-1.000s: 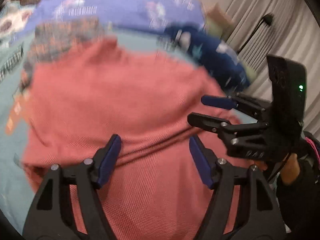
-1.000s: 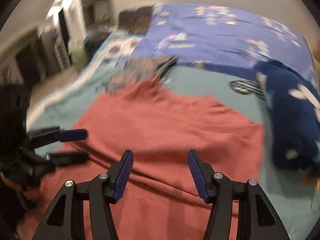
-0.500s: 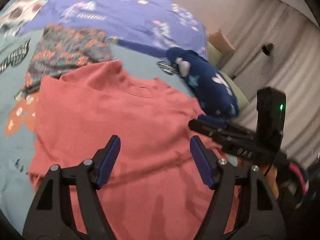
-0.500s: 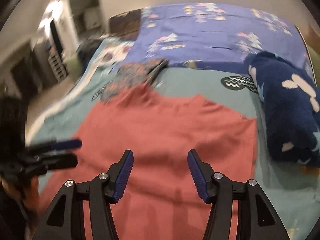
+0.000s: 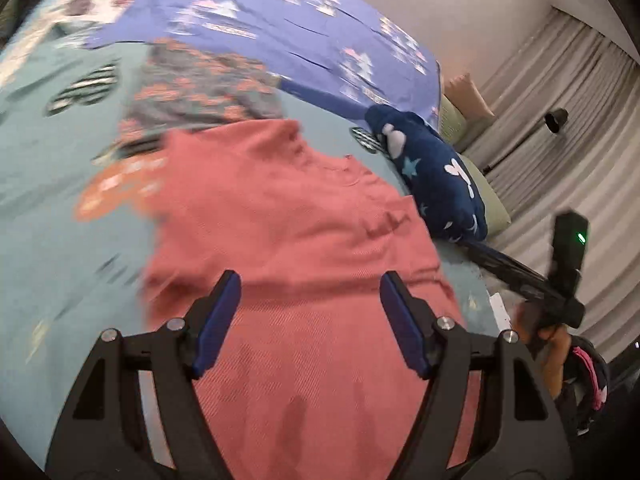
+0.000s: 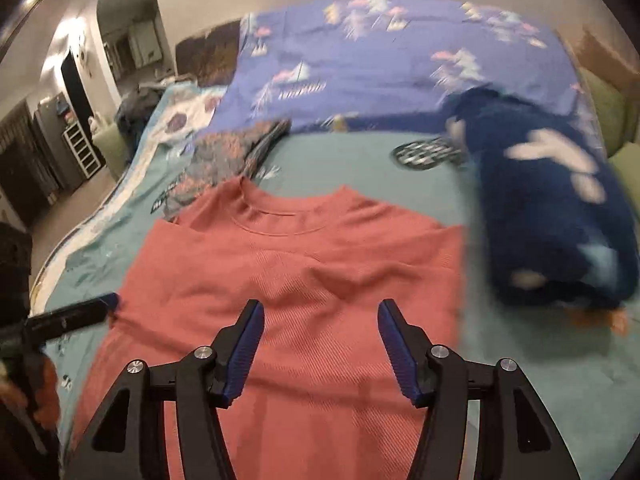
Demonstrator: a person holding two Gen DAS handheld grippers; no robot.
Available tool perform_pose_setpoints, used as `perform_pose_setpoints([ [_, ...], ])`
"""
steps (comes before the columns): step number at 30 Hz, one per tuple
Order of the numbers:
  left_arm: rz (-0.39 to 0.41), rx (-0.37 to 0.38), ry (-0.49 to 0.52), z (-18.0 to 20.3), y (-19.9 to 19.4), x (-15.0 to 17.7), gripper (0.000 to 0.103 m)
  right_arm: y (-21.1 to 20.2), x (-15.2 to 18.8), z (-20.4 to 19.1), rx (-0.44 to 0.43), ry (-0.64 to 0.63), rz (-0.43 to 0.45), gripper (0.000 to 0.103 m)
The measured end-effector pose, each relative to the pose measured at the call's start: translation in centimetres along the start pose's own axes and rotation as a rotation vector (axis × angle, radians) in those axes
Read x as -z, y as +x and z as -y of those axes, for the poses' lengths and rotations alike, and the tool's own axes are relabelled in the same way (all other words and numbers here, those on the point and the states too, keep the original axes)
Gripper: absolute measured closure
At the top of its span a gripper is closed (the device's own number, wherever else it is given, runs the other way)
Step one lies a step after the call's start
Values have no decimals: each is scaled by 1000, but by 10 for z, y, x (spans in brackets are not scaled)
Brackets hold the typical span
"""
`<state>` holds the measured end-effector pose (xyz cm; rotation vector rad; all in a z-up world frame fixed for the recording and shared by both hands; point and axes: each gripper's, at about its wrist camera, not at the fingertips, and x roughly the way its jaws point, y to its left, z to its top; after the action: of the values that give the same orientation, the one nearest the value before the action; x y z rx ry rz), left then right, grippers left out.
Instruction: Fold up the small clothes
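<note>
A salmon-red ribbed shirt (image 5: 288, 232) lies spread flat on the teal bed cover, collar at the far end; it also shows in the right wrist view (image 6: 304, 276). My left gripper (image 5: 310, 312) is open and empty, held above the shirt's lower part. My right gripper (image 6: 320, 340) is open and empty, also above the lower part. In the left wrist view the right gripper (image 5: 496, 258) sits off the shirt's right edge. In the right wrist view the left gripper (image 6: 80, 312) sits at the shirt's left edge.
A patterned grey-and-orange garment (image 6: 228, 152) lies beyond the shirt's collar at the left. A dark blue fleece bundle (image 6: 552, 216) lies at the right. A purple printed sheet (image 6: 400, 68) covers the far end of the bed. Curtains (image 5: 560, 140) hang at the right.
Both grippers have pulled back and apart from the shirt's middle. The shirt now lies flatter, with the creases across its middle mostly gone.
</note>
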<state>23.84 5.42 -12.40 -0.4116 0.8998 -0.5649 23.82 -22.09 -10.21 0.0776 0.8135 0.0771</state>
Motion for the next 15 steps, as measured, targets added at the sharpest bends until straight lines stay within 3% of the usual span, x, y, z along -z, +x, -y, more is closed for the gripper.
perform_pose_setpoints([
  [4,-12,23,-92,-32,-56,51,30,-77,58,28,-63,52,-5,27],
  [8,-49,4,-103,-43,-97,108,30,-125,131,60,-170,174,-96,22],
  [11,-68,32,-115,-44,-108,138,30,-132,187,72,-246,268,-171,22],
  [15,-103,73,-182,-50,-110,170,30,-125,231,81,-373,404,-217,22],
])
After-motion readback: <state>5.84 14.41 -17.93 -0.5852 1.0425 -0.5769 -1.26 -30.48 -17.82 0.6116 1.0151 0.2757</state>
